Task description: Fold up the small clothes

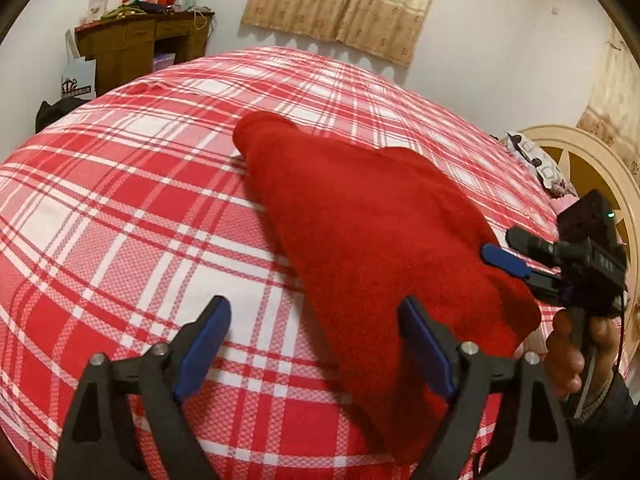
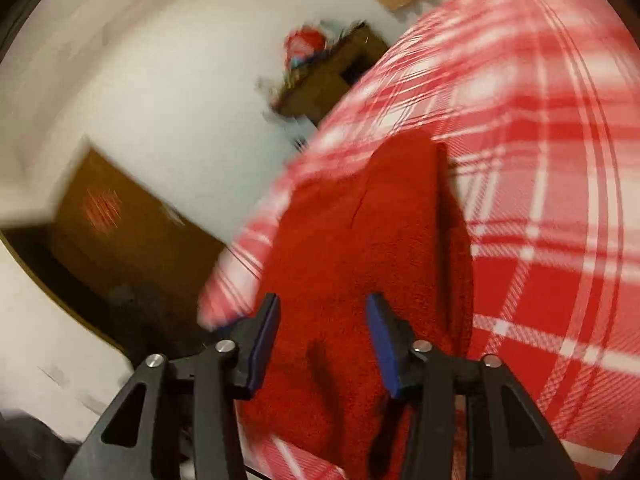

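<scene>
A red fleece garment [image 1: 360, 232] lies folded lengthwise on the bed [image 1: 120, 200], over its red-and-white plaid sheet, one narrow end reaching toward the far side. The left tool [image 1: 314, 344] hovers at the near end with its blue pads spread wide, the right-hand pad over the garment's edge and nothing between them. The right tool [image 2: 324, 336] sits at the garment's other side, fingers parted above the fleece, gripping nothing. A brown desk [image 1: 140, 44] piled with clutter stands against the far wall
</scene>
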`<move>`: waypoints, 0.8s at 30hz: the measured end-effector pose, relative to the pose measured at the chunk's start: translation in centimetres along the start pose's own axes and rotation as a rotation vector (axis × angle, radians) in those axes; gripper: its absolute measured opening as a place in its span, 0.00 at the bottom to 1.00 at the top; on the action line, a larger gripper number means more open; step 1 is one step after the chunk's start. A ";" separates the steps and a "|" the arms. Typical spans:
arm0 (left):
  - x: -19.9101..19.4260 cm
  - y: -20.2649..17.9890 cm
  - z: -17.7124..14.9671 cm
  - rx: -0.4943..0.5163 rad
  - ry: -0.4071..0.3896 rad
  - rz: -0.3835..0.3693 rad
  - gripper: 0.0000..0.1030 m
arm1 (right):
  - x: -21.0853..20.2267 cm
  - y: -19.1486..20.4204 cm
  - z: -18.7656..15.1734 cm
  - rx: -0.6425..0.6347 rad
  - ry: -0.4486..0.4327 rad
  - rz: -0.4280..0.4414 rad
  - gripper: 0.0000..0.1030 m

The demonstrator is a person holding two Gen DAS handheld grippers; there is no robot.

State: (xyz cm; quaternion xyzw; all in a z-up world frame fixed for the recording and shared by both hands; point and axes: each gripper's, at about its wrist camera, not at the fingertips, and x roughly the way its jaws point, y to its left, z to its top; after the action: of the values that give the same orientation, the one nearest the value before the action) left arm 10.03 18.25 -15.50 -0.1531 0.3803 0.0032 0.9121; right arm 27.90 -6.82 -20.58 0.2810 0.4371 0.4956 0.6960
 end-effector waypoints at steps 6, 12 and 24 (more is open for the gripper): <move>-1.1 -0.8 -0.3 0.018 0.010 0.045 0.91 | -1.5 3.1 -0.4 -0.050 -0.025 -0.135 0.40; -4.1 -2.8 -0.2 0.088 -0.062 0.101 0.96 | -3.8 12.1 -4.3 -0.399 -0.203 -0.632 0.66; -8.0 -6.1 1.1 0.178 -0.221 0.098 0.99 | -6.5 18.7 -7.8 -0.617 -0.313 -0.706 0.67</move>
State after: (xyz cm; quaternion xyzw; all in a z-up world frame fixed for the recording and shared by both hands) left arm 5.81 13.61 -7.54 -0.0518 0.2835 0.0311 0.9571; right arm 11.81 -6.65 -6.61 -0.0322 0.2286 0.2878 0.9295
